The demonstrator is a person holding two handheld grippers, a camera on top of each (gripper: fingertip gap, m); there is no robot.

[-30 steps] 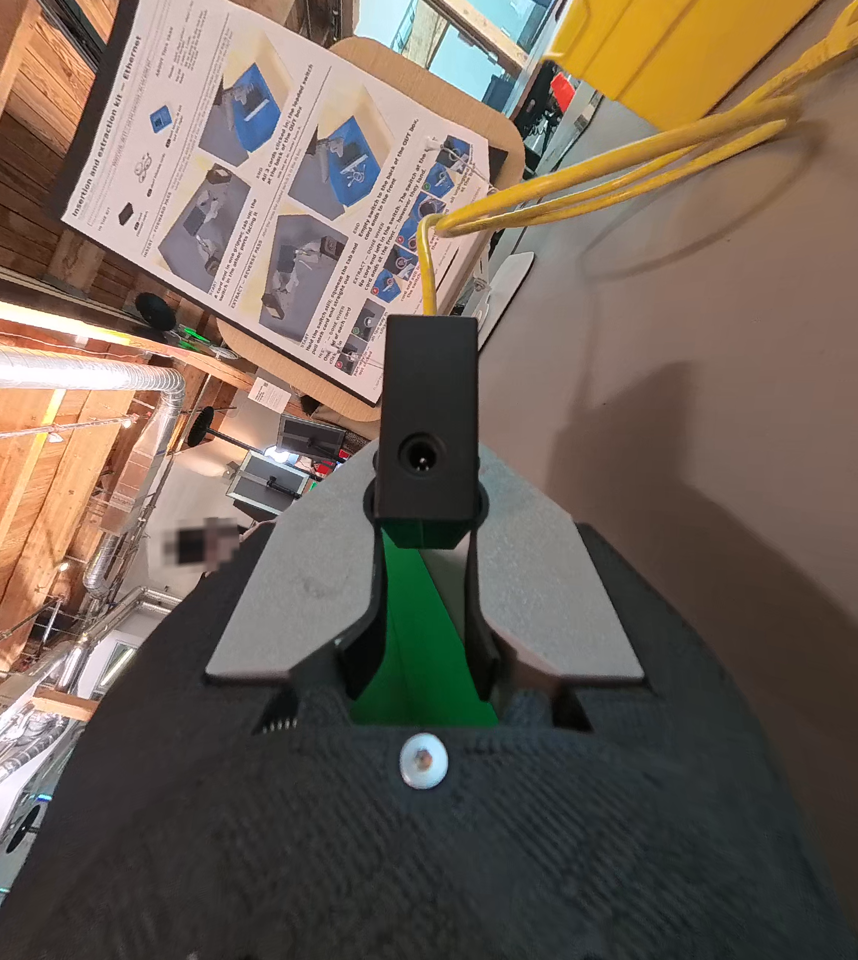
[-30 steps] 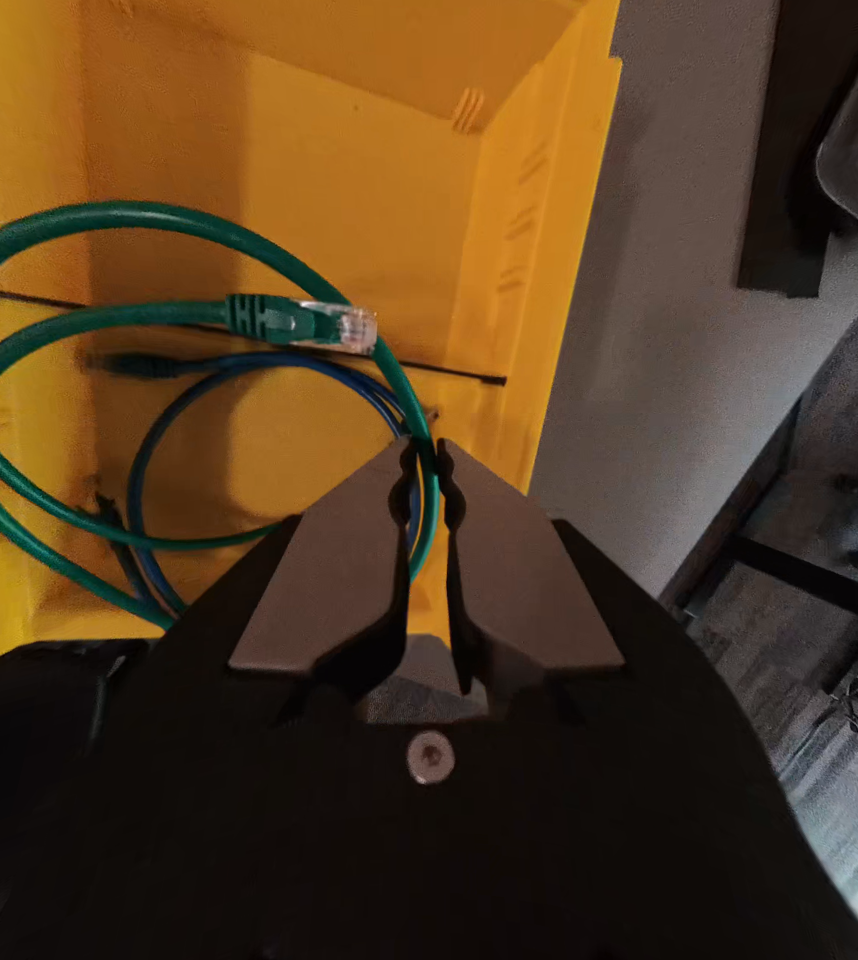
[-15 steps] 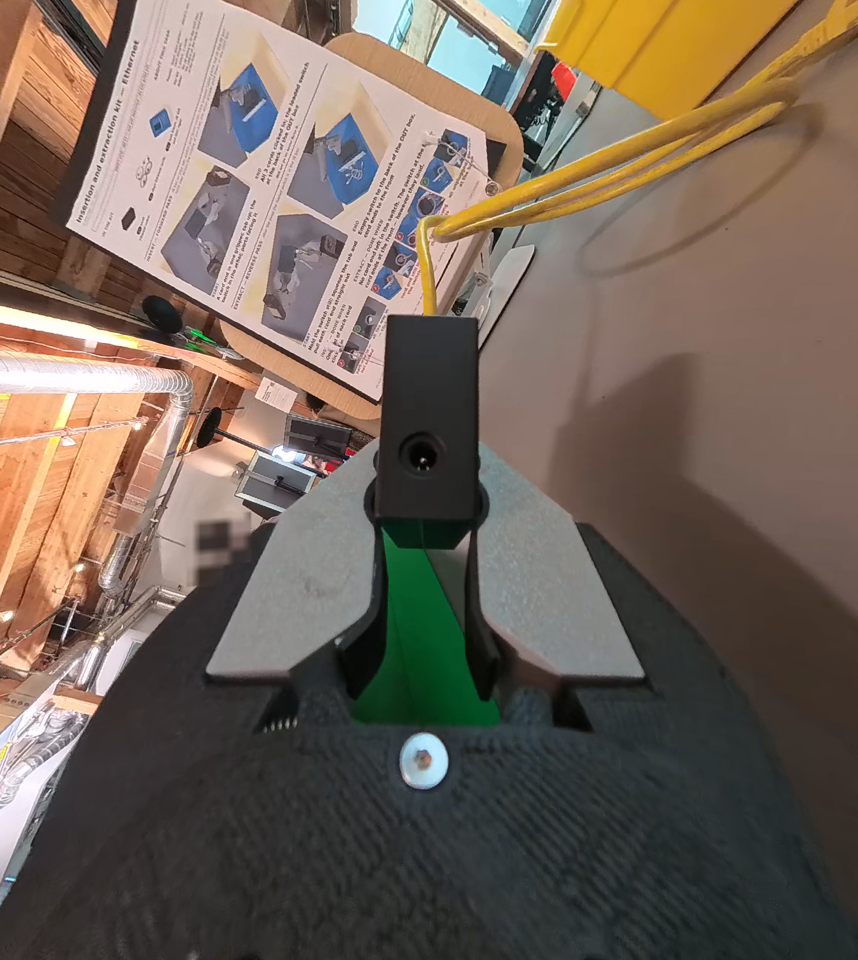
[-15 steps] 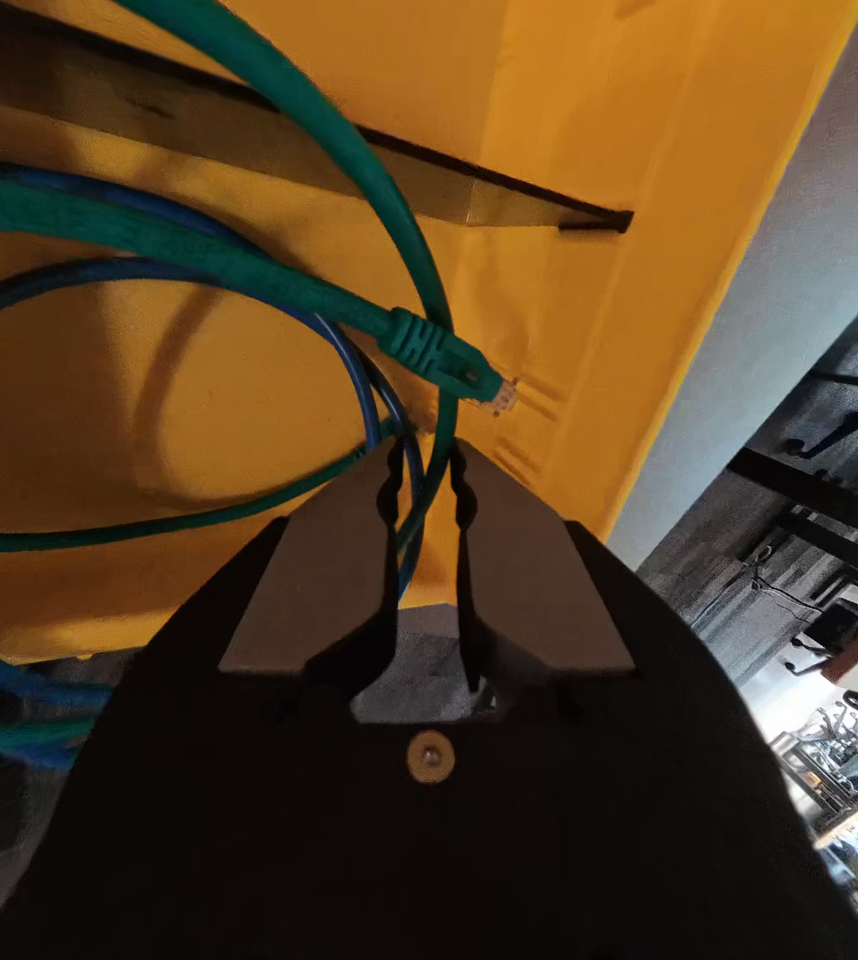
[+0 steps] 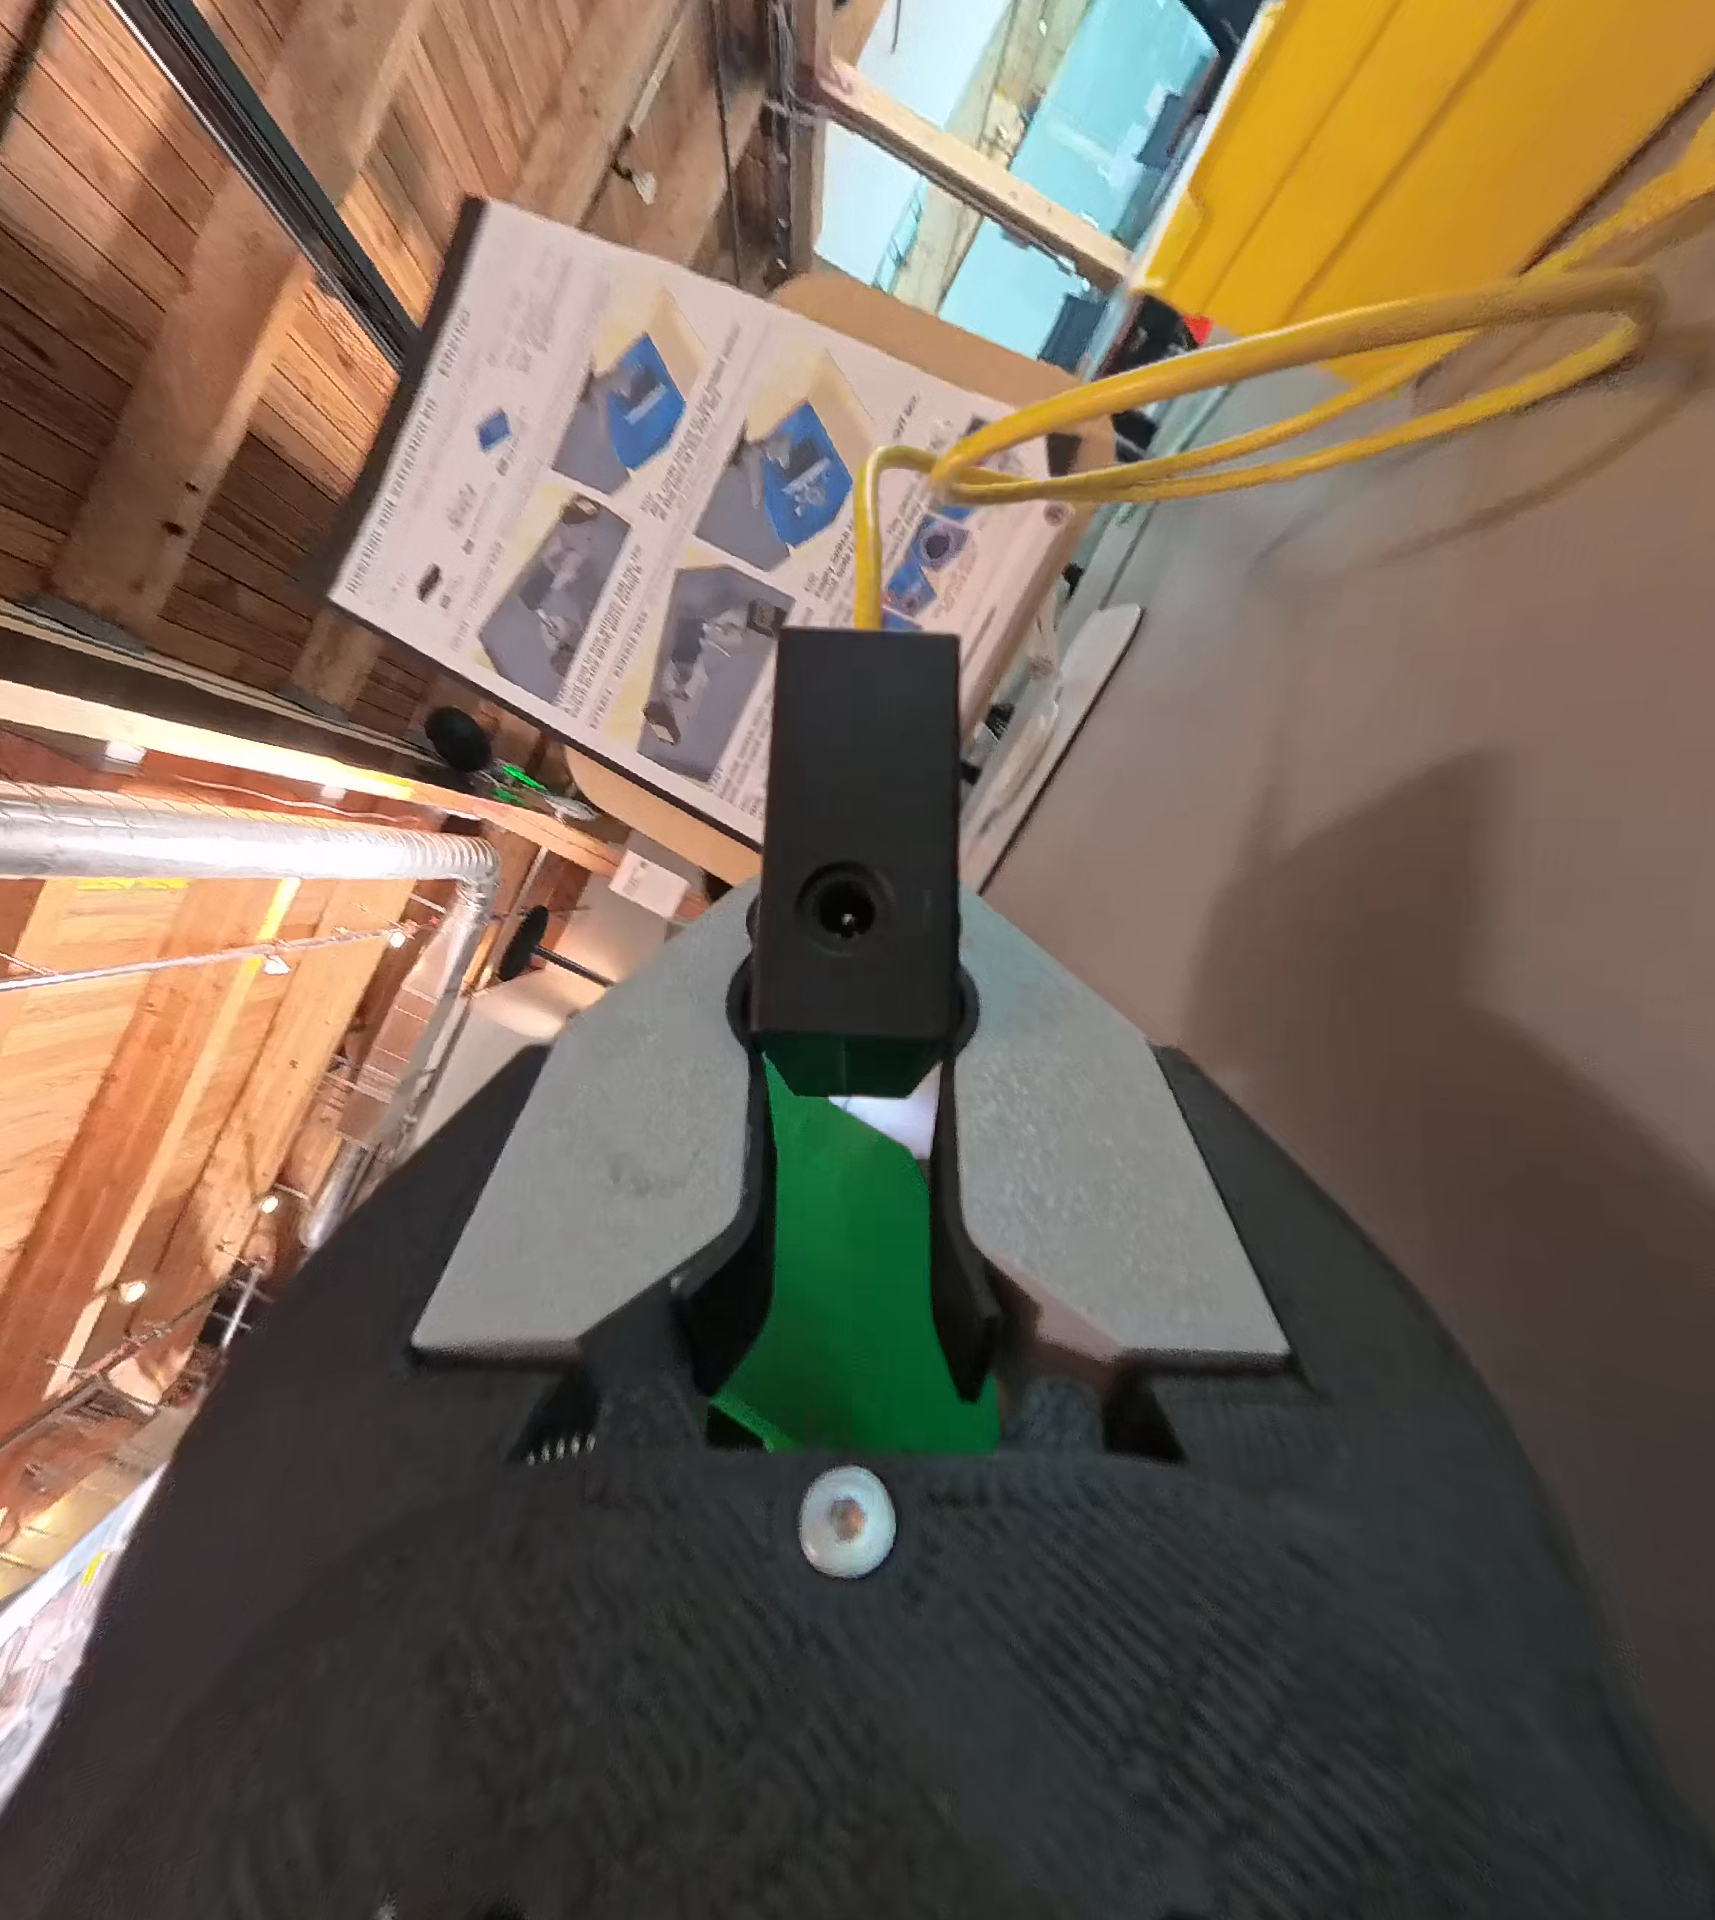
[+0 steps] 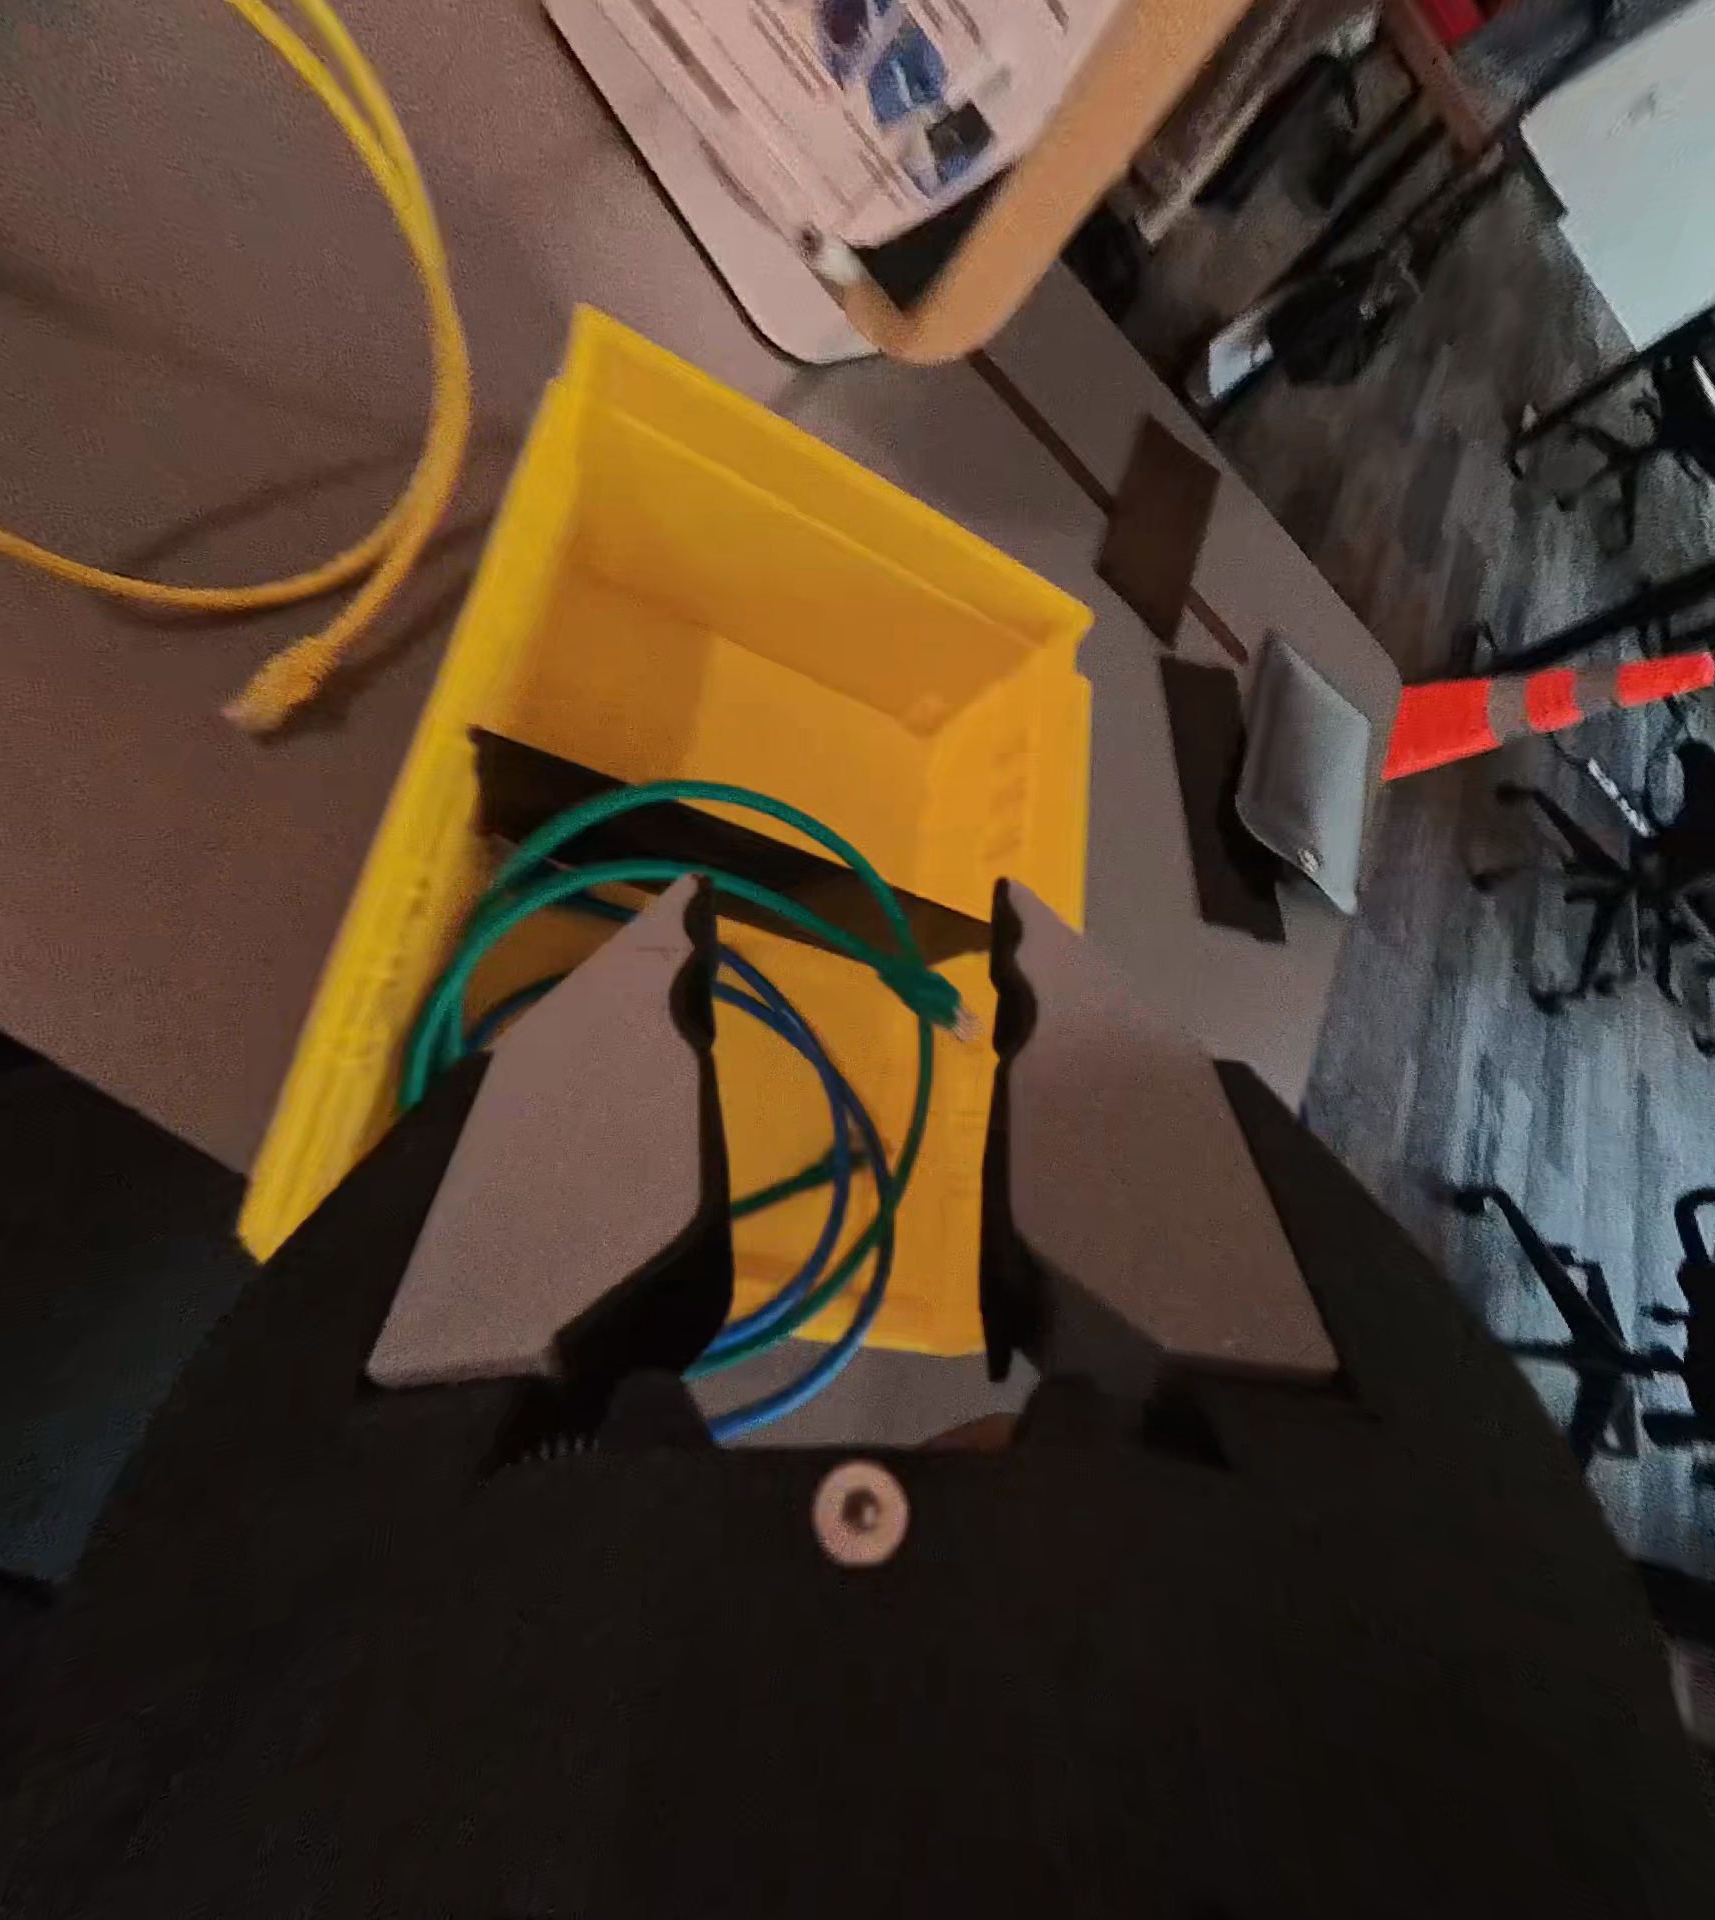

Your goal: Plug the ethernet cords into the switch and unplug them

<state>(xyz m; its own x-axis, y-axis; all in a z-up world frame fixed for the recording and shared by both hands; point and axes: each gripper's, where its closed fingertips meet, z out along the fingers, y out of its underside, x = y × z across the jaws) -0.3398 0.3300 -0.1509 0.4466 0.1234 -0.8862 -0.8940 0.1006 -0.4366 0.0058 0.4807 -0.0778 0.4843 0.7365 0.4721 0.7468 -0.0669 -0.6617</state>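
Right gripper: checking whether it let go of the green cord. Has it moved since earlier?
Yes. The right gripper has opened and pulled back from the yellow bin; the green cord lies loose inside.

Two wrist cameras, tilted, over one table

Left: low, close along table [image 5: 1455,831], rolled sideways. Right: higher, facing down. Shared: yellow bin [image 6: 780,582] [image 5: 1404,135], yellow cord [image 6: 417,312] [image 5: 1352,322], poster [image 5: 645,499] [image 6: 832,94].
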